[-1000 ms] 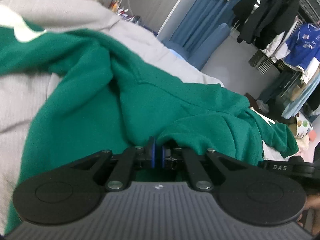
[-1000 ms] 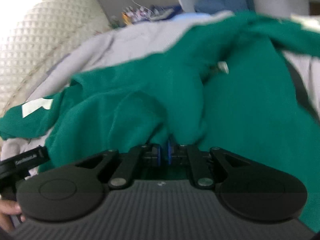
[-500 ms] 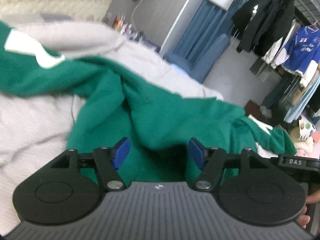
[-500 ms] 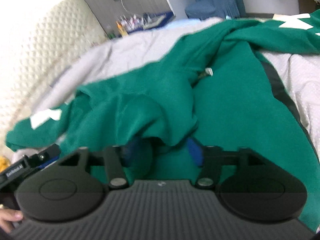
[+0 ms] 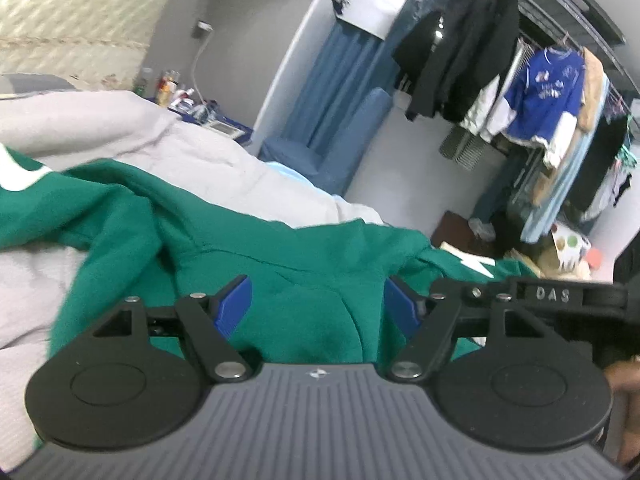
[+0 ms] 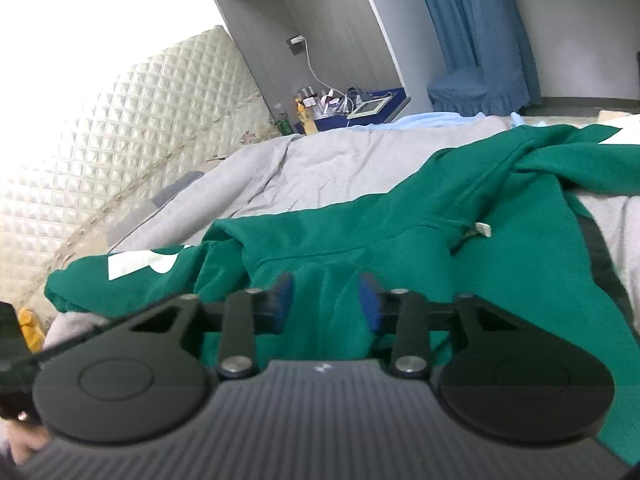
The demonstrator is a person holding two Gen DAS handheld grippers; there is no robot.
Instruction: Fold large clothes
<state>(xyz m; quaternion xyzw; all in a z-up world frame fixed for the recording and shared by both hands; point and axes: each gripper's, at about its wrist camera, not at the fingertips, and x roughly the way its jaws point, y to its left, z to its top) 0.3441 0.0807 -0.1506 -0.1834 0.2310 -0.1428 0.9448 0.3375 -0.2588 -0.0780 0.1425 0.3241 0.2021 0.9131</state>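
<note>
A large green hoodie (image 5: 248,248) with white patches lies crumpled on a grey bedspread (image 5: 120,136); it also shows in the right wrist view (image 6: 420,232) with a white neck label (image 6: 480,231). My left gripper (image 5: 318,306) is open, its blue pads apart above the green cloth, holding nothing. My right gripper (image 6: 326,300) is open too, pads apart just above the hoodie's middle. The other gripper's black body (image 5: 560,294) shows at the right of the left wrist view.
A quilted headboard (image 6: 100,152) stands behind the bed. A bedside table with bottles (image 6: 332,108) and a blue chair (image 6: 476,76) are beyond. A rack of hanging clothes (image 5: 532,92) stands at the right.
Both grippers were shut on folds of the green hoodie one second ago. Both have opened, let the cloth drop, and lifted back from it.
</note>
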